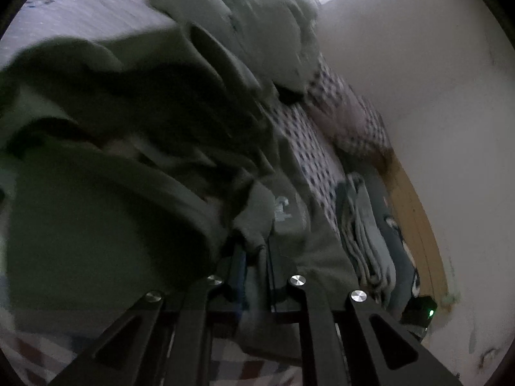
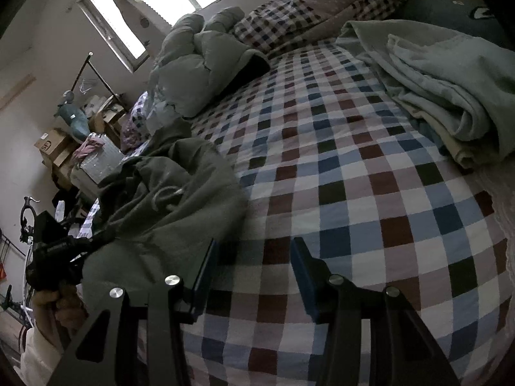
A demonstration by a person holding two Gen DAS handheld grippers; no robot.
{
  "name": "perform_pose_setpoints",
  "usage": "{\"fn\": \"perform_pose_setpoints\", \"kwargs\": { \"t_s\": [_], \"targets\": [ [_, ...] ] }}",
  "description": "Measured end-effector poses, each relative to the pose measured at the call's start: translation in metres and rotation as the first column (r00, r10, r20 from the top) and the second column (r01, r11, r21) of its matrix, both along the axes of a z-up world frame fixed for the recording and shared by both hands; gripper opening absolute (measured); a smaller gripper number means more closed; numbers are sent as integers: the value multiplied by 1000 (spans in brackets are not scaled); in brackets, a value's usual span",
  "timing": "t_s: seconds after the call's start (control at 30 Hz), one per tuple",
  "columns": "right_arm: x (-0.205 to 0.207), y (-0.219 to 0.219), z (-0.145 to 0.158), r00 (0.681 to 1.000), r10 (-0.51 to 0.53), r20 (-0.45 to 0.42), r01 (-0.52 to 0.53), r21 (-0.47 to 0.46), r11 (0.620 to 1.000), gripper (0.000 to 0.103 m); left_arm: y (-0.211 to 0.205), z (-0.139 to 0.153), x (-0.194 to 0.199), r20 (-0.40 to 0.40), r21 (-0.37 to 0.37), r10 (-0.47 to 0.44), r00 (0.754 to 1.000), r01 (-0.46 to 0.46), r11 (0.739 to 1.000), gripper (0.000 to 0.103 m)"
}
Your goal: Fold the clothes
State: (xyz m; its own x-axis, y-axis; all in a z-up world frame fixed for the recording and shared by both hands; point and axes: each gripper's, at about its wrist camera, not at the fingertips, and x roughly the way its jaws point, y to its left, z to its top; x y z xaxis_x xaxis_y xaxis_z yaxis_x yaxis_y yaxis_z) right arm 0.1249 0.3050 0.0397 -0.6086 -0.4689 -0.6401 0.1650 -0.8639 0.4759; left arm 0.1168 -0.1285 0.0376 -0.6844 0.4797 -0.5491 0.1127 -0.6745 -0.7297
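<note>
Here, in the left wrist view, your left gripper (image 1: 256, 257) has its jaws drawn close on a bunched edge of the dark green garment (image 1: 135, 122), which fills most of the frame, crumpled and blurred. Past it you see a strip of the checked bedsheet (image 1: 309, 148), a folded pile (image 1: 363, 234) near the wall and a wooden headboard (image 1: 415, 212). To handle this well, I judge you should keep that pinch firm on the hem and find a matching edge for the other tongs, so the cloth can spread flat on the open sheet instead of dragging in a heap. In the right wrist view, your right gripper (image 2: 254, 270) has its jaws wide apart with nothing between them, hanging over bare bedsheet (image 2: 354, 167). This view shows what the left cannot: the whole garment (image 2: 173, 189) lying heaped at the bed's left edge, your hand (image 2: 54, 302) holding the left tool, a rumpled green duvet (image 2: 199, 64) by the window (image 2: 145, 9), and the lighter folded pile (image 2: 450, 96) on the far right. The left view alone shows the grip itself.
</note>
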Motion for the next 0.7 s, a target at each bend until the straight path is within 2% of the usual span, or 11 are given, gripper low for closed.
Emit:
{"fn": "perform_pose_setpoints", "kwargs": {
  "t_s": [0.17,0.3,0.4,0.53,0.67,0.7],
  "targets": [
    [-4,-7,1,1000,14,1,-14,-12,1000,51,-43,5,16,-22,-10,131,991,-131,991,8],
    [-9,-23,3,999,52,-11,-53,-10,999,51,-75,9,29,-50,-21,242,969,-243,970,8],
    [-11,-37,4,996,84,-17,-84,-7,996,51,-102,15,42,-85,-39,341,936,-345,938,7],
    [-14,-57,3,991,134,-25,-134,-2,991,51,-136,20,62,-125,-86,471,873,-483,872,7],
    [-16,-76,2,983,183,-29,-183,6,983,51,-159,17,69,-110,-177,540,835,-551,816,7],
    [-17,-81,2,980,198,-28,-198,6,980,51,-162,14,69,-98,-193,541,835,-550,813,8]
  ]
}}
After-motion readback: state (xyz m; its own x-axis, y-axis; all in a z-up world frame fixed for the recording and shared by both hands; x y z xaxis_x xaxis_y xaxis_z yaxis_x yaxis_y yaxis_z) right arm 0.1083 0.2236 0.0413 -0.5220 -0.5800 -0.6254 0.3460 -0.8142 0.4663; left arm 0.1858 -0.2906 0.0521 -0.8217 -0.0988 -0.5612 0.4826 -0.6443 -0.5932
